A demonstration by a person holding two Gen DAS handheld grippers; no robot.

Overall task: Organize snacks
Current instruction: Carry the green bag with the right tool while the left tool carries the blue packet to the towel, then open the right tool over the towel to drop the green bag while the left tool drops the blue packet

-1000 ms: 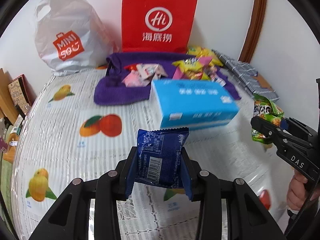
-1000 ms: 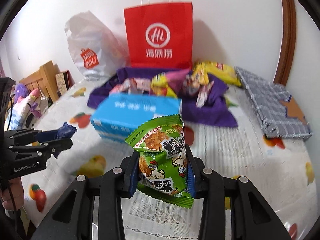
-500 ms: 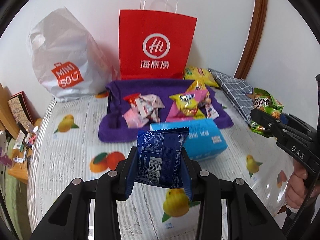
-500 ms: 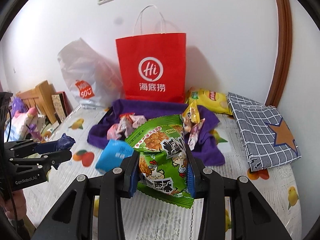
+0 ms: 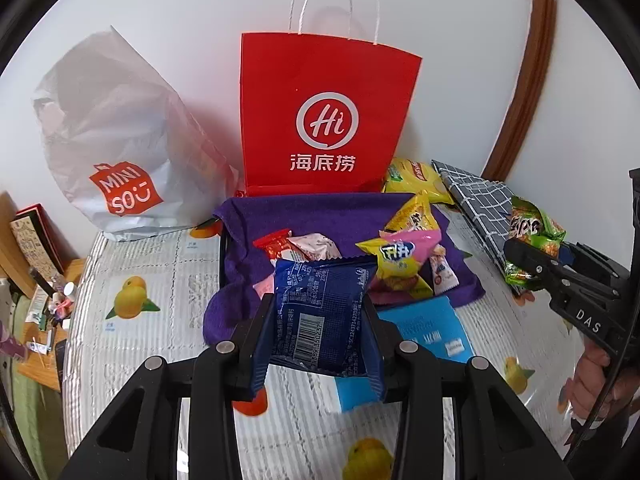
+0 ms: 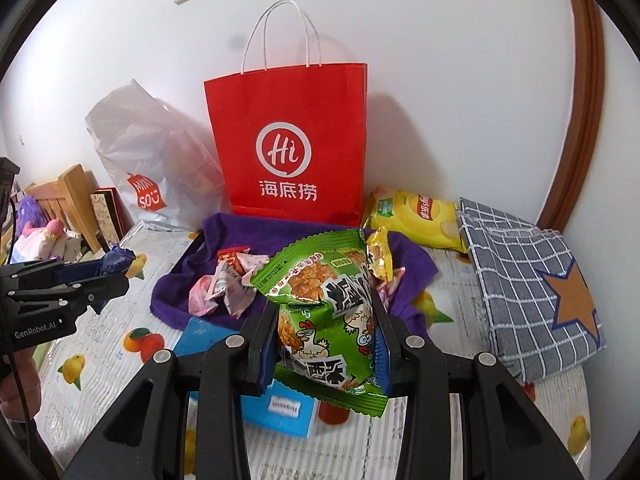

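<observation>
The left tool [image 5: 318, 334] was clamped on a dark blue foil snack packet [image 5: 320, 312], its barcode side facing the camera, held up clear of the tabletop [image 5: 132, 344] with its fruit-printed cover. The right tool [image 6: 326, 354] was clamped on a green crinkly snack bag printed with cartoon chickens [image 6: 328, 308], also lifted off the surface. From the left view, the right tool and its green bag showed at the far right edge, with a hand [image 5: 596, 384] gripping the handle below.

Beyond both packets lay a purple towel [image 5: 320, 212] spread on the tabletop, with small pink and red wrapped sweets [image 5: 304, 246] on its left part and yellow and pink snack packs [image 5: 400, 256] on its right part. A light blue rectangular box [image 5: 432, 332] sat on the near side of the towel, just behind the held packets. At the far edge, against the white wall, stood a red paper carrier bag with white cord handles [image 5: 324, 120], upright, touching the towel's far side. To its left slumped a white plastic shopping bag with an orange logo [image 5: 116, 152]. To the right lay a yellow crisp bag [image 6: 412, 216] and a folded grey checked cloth with an orange star [image 6: 532, 288].
</observation>
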